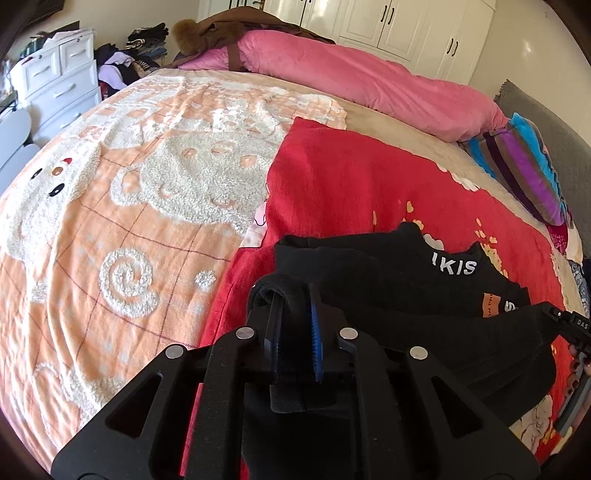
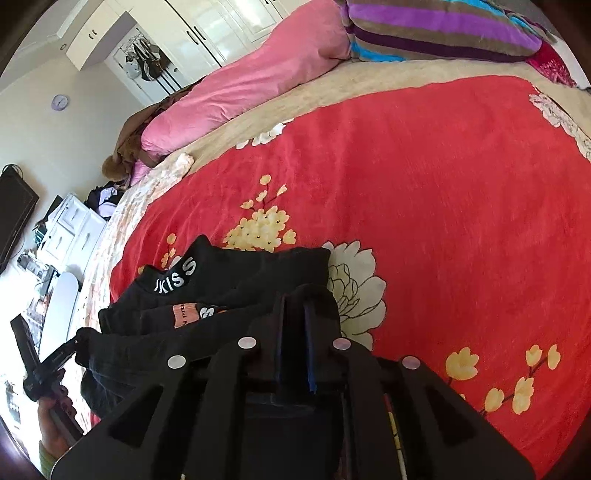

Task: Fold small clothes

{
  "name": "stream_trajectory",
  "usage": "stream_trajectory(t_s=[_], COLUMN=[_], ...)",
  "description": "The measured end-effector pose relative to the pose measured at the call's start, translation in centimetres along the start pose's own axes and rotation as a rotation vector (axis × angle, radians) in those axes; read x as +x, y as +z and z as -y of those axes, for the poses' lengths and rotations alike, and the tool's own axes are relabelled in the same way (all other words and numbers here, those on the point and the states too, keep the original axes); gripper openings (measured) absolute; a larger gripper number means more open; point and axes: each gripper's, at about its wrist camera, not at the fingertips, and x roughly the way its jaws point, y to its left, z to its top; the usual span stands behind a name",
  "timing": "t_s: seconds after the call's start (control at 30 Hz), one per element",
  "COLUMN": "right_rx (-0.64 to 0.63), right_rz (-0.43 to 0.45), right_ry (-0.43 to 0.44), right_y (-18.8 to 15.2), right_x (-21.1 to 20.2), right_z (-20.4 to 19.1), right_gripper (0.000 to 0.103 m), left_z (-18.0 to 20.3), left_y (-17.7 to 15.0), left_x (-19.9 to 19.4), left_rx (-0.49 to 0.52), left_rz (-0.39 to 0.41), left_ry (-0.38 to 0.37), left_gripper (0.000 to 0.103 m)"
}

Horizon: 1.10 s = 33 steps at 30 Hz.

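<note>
A small black garment with white "KISS" lettering on its collar lies on a red flowered blanket. My left gripper is shut on the garment's near left edge, fabric wrapped over the fingers. My right gripper is shut on the garment's near right edge. The near hem is held between the two grippers over the upper part. The right gripper shows at the left wrist view's right edge; the left gripper shows in the right wrist view.
An orange and white fleece blanket covers the bed's left side. A rolled pink duvet and a striped pillow lie at the far side. White drawers stand beyond the bed, wardrobes behind.
</note>
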Motion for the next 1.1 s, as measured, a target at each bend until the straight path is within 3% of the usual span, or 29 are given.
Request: stream_trajectory(t_s=[0.1,0.27,0.3,0.37,0.4,0.53,0.6,0.63,0.67,0.77,0.93,1.1], right_rx=[0.003,0.037,0.041,0.044,0.036,-0.013,-0.090,-0.137,-0.213,-0.401,-0.775,-0.994], right_rz=[-0.005,-0.014,-0.013,0.008,0.050,0.108,0.136,0.146,0.160,0.160,0.064,-0.016], right_ry=[-0.006,0.002,-0.005,-0.053,-0.097,-0.118,-0.101,-0.097,-0.091,-0.052,-0.020,-0.013], right_y=[0.0,0.2,0.3,0.4,0.5,1.2,1.4,1.4,1.1,-0.2,-4.9,-9.1], right_x=[-0.1,-0.3,-0.4,-0.8,-1.5,-3.3,-4.1,-4.4,-4.7,-4.7,-2.5,-0.3], right_z=[0.1,0.5,0.6,0.7,0.7,0.3,-1.0,-1.9,-3.4,-6.8,-12.5,-15.4], right_gripper=[0.011,0.016,0.025,0.067,0.079,0.079,0.079,0.079,0.079,0.080,0.080,0.080], left_z=[0.2,0.4,0.4,0.4,0.4,0.0,-0.1,-0.2,-0.3,-1.0,-1.0,-0.7], left_y=[0.1,0.2,0.3,0.3,0.4,0.8,0.9,1.1,1.2,1.7,2.3,2.4], left_x=[-0.1,-0.5,-0.6,-0.8,-0.9,-1.6,-2.0,-2.4,-2.9,-3.9,-6.1,-7.2], left_rx=[0.004,0.002,0.000,-0.004,-0.010,-0.041,-0.051,-0.052,-0.051,-0.062,-0.016,0.035], left_rz=[0.008,0.015,0.015,0.018,0.018,0.030,0.044,0.061,0.085,0.109,0.138,0.157], left_ry=[-0.003,-0.024,-0.030,-0.036,-0.043,-0.075,-0.083,-0.064,-0.047,-0.030,-0.007,0.018], left_gripper=[0.009,0.022,0.024,0.032,0.033,0.036,0.048,0.064,0.066,0.066,0.067,0.071])
